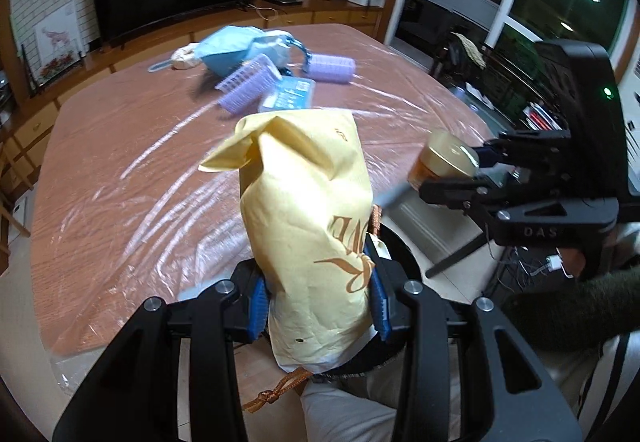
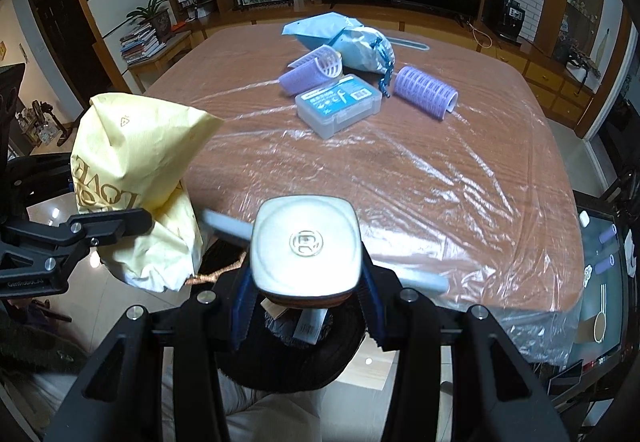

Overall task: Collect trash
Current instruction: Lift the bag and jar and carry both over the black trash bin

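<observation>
My left gripper (image 1: 320,302) is shut on a crumpled yellow paper bag (image 1: 308,226) with gold lettering and holds it upright off the table's near edge. The bag also shows in the right wrist view (image 2: 136,177). My right gripper (image 2: 306,302) is shut on a small jar with a rounded square silver lid (image 2: 306,242). In the left wrist view the jar (image 1: 444,161) sits between the right gripper's fingers at the right. Below both grippers is a round black bin (image 2: 296,354) with some trash inside.
The brown table (image 2: 400,169) is covered in clear plastic film. At its far side lie a blue bag (image 2: 344,37), two purple hair rollers (image 2: 426,91), a white mesh roller (image 2: 324,61) and a clear box with a blue label (image 2: 340,103). A TV stands behind.
</observation>
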The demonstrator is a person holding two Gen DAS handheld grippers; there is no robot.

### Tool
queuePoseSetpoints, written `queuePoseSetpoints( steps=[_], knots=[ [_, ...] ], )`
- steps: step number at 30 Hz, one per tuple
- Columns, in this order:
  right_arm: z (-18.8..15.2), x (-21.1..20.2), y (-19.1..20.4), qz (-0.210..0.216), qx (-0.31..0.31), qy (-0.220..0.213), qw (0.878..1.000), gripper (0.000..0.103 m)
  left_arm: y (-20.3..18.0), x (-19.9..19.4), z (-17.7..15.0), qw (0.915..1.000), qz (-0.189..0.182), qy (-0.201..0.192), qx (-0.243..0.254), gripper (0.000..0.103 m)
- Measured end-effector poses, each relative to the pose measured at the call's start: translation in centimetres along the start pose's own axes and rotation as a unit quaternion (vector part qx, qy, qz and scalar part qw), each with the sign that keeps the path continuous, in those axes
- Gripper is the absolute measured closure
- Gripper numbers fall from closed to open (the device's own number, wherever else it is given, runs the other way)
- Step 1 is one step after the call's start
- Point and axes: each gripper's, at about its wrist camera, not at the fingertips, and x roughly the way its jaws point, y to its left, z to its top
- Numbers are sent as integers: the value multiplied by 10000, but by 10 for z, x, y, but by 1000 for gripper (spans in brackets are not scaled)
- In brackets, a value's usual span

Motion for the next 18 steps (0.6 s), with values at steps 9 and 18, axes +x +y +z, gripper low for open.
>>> queuePoseSetpoints(
  steps=[9,18],
  knots=[
    [-15,1,6,57,-20,182,9998,58,-18,10,-17,9983,-283,370,337,61],
    [-29,8,10,59,-61,365,9993,58,-21,31,-31,9960,-329,715,412,61]
  ],
)
